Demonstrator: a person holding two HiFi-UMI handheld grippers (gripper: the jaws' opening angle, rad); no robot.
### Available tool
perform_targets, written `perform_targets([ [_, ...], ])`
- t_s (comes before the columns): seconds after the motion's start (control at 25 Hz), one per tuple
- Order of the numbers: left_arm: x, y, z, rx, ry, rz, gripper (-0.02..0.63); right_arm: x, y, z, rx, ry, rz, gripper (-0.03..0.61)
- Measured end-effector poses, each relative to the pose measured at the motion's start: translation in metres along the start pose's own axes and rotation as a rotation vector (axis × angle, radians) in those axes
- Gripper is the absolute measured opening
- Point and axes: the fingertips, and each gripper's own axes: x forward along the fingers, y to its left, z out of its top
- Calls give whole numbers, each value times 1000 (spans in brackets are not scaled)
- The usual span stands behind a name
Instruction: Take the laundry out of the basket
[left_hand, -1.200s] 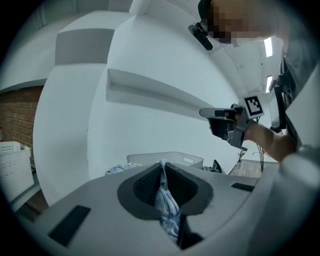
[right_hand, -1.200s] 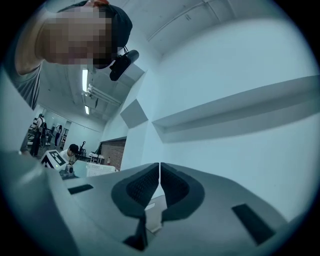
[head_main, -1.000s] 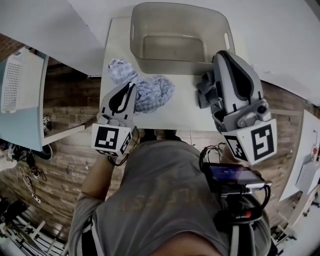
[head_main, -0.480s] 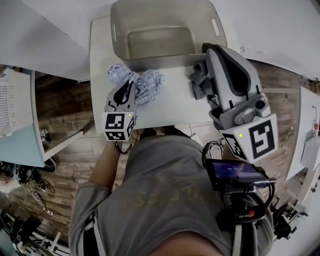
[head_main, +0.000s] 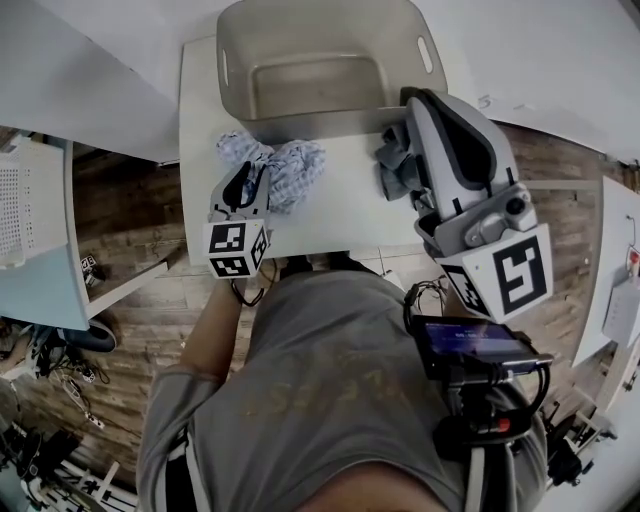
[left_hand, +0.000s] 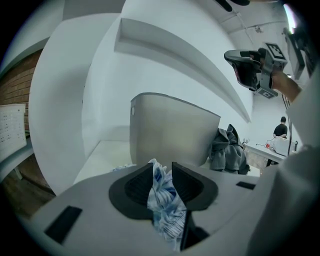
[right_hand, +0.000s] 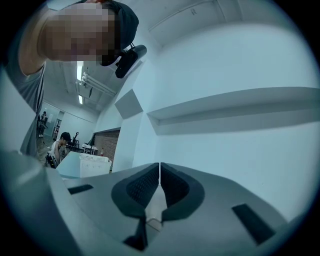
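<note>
The beige laundry basket (head_main: 300, 118) stands at the table's far side and its inside looks empty. A blue-and-white patterned cloth (head_main: 292, 165) lies bunched on the white table (head_main: 340, 220) in front of the basket's left corner. My left gripper (head_main: 250, 178) is low over its near edge. Its jaws have just been opening, and a fold of the cloth (left_hand: 162, 200) still hangs loosely between them in the left gripper (left_hand: 162, 172) view. A grey garment (head_main: 390, 165) lies on the table at the right. My right gripper (head_main: 420, 98) hovers above it, shut and holding nothing, as its own view (right_hand: 159, 172) shows.
A light blue side table (head_main: 45, 280) with a white perforated basket (head_main: 15, 215) stands at the left over the wood floor. The basket wall (left_hand: 170, 130) rises just beyond the left jaws, with the grey garment (left_hand: 227, 150) to its right. White walls and a shelf stand behind.
My left gripper has come down with the patterned cloth, which now rests bunched on the table by the basket. The right gripper has stayed where it was.
</note>
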Motion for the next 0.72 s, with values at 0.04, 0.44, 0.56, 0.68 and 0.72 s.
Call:
perform_targets([
  [0.04,-3,1,1,2,-3,7,121,1,1,-1,3,-3,5,14],
  [0.44,-51,-22,72,-70,-165,26,67,-8,5,-14,66,-24,36,14],
  [0.56,-61,-31,109,-42,-246,22,35,-4,11,-22,84,-26,57,14],
  [0.68,-71,-44,144,-13,-315,7,18,-3,15,-24,97,-35,73,14],
  [0.72,-73,-50,154,-4,-333,-1,11,-3,16,-24,100,-39,78,14],
])
